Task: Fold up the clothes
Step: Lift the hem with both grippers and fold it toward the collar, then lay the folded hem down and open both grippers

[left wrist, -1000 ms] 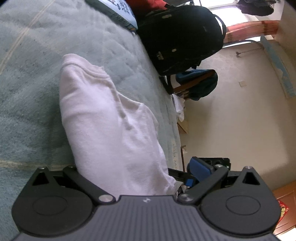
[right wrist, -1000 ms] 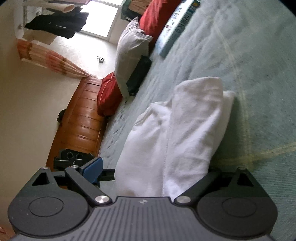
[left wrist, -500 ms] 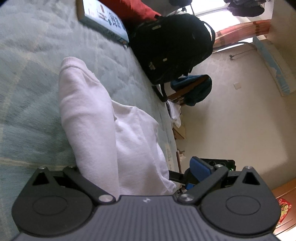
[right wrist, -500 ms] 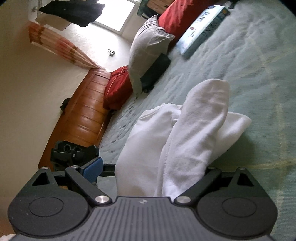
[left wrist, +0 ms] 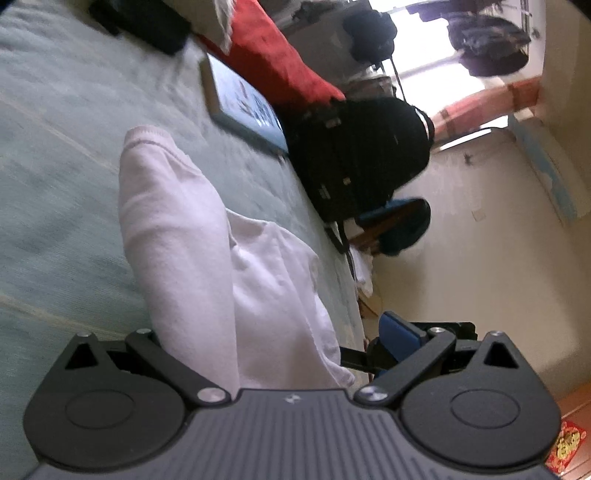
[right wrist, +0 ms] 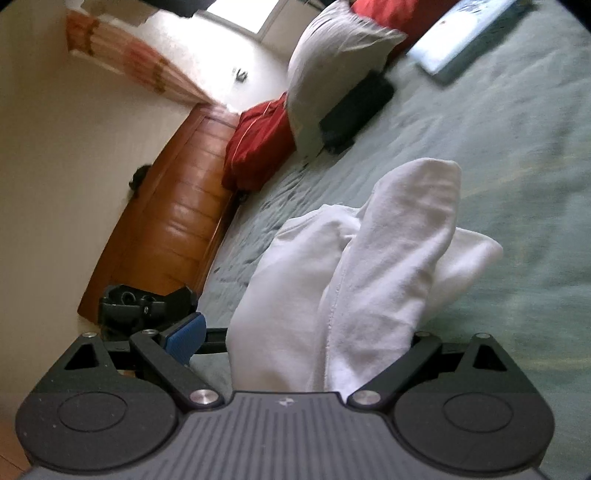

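A bed (right wrist: 498, 122) under a pale green quilted cover has a brown wooden headboard (right wrist: 173, 221), with red cushions (right wrist: 258, 144) and a grey pillow (right wrist: 328, 62) leaning near it. Cream walls (left wrist: 480, 266) surround it, and a bright window (left wrist: 436, 48) shows beside an orange patterned curtain (right wrist: 129, 59). A black backpack (left wrist: 354, 158) stands at the bed's edge.

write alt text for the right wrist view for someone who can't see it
A bunched white garment runs from the right tool out across a green quilted bed, its near end between the tool's fingers. Behind it lie a grey pillow, a red cushion and a book, beside a wooden headboard.
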The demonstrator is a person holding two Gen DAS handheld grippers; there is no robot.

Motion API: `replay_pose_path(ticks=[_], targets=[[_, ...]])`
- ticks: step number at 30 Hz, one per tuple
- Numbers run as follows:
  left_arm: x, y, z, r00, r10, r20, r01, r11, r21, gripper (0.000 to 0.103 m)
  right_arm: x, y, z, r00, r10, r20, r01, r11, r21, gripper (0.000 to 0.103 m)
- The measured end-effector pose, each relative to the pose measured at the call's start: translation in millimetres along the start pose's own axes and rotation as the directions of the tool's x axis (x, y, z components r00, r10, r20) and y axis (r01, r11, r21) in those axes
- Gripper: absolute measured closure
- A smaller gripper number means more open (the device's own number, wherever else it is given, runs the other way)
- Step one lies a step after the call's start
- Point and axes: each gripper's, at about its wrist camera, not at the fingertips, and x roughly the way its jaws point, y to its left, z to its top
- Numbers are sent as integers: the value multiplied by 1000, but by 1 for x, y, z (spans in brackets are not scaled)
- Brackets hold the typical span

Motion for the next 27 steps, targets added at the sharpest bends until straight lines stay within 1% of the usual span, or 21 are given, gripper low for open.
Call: replay_pose_path(ticks=[7,12,16,20,23,27], targets=[[-84,39,30,994,66,89,-64,998,-26,3,95,45,11,997,16,-77,-18,999,-37,6],[-144,68,53,983,113,145,-106,993,-55,3,169,82,15,992,34,-125,-45,996,-83,6],[-188,89,68,970,166,176,-157,986,-60,3,220,111,13,984,52,-171,-74,990,-123,6],[-223,104,86,951,240,194,-235,971,-49,3,267,133,6,977,66,-201,-96,985,-143,6],[-246,116,99,931,287,225,-281,958,-59,3,300,148,1,976,67,-208,-103,981,-163,6],[-272,135,121,908,319,272,-304,948,-94,3,339,164,-3,973,69,-220,-113,975,-193,6]])
